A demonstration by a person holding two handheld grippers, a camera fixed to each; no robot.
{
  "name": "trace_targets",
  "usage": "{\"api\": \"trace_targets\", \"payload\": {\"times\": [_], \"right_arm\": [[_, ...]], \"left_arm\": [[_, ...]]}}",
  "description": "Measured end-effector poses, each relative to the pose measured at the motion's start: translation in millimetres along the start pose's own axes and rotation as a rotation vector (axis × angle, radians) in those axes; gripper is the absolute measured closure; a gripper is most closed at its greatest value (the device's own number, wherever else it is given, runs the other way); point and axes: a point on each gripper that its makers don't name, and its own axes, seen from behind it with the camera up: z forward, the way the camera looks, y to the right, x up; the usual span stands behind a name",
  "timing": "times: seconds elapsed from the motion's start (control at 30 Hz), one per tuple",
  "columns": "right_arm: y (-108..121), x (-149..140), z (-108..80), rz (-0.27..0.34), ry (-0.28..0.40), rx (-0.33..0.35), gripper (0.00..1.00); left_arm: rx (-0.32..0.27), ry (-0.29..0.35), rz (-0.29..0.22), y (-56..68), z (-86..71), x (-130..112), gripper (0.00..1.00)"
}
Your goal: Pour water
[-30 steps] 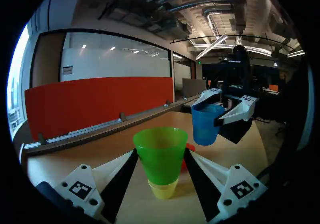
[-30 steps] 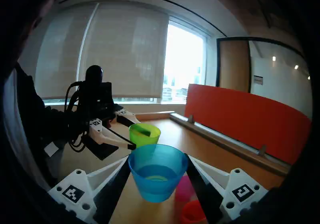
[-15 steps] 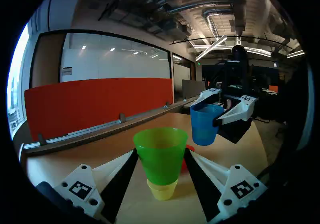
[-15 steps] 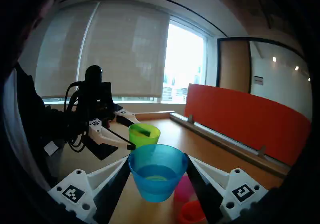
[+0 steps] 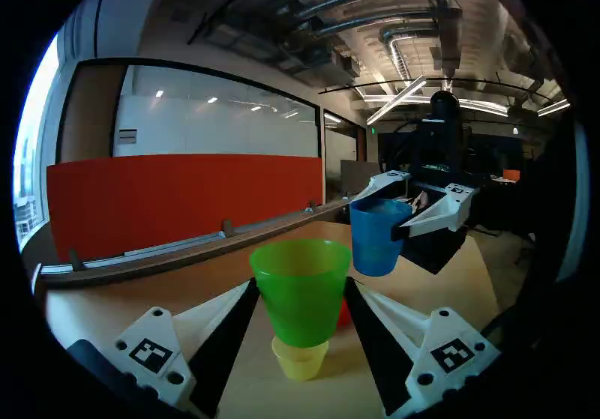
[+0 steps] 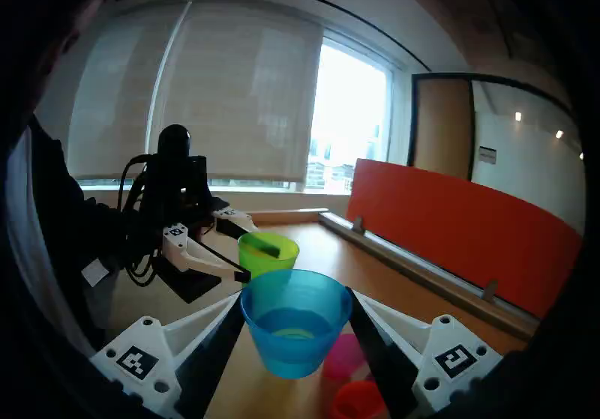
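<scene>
Gripping a green cup by its sides, the left gripper was clenched, both fingers pressed against it. The fingers were white moulded plastic with black inner faces and square printed markers near their bases. The cup was a smooth, translucent plastic tumbler, round at the rim and tapering downward; what it held could not be made out. Directly below the fingertips sat a smaller yellow cup of the same tapered shape, its rim meeting the green cup's base, though whether the two touched could not be told.

The right gripper was likewise clamped, its fingers squeezing a blue cup, also glossy translucent plastic. A shallow pool of water lay in its bottom. Held upright, it hung ahead and to the right of the left gripper, at about the same height as the green cup and apart from it.

Below the right gripper's far fingertip stood a pink cup and, nearer, a red cup. All rested on a smooth pale wooden table. Beyond its edge ran a flat, matte orange-red partition.
</scene>
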Motion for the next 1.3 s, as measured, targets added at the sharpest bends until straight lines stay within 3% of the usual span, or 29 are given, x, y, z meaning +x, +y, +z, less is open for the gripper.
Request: {"api": "trace_targets", "payload": {"times": [0.37, 0.87, 1.3], "right_arm": [[4.2, 10.8, 3.9, -0.037, -0.001, 0.002, 0.07], [13.8, 22.2, 8.8, -0.085, 0.001, -0.003, 0.07], [19.8, 38.4, 17.4, -0.180, -0.005, 0.022, 0.07]], "left_arm": [[-0.013, 0.019, -0.019, 3.3, -1.4, 2.6, 0.18], [-0.025, 0.014, -0.007, 8.9, -5.1, 5.7, 0.18], [-0.032, 0.005, -0.002, 8.7, -4.0, 3.2, 0.18]]}}
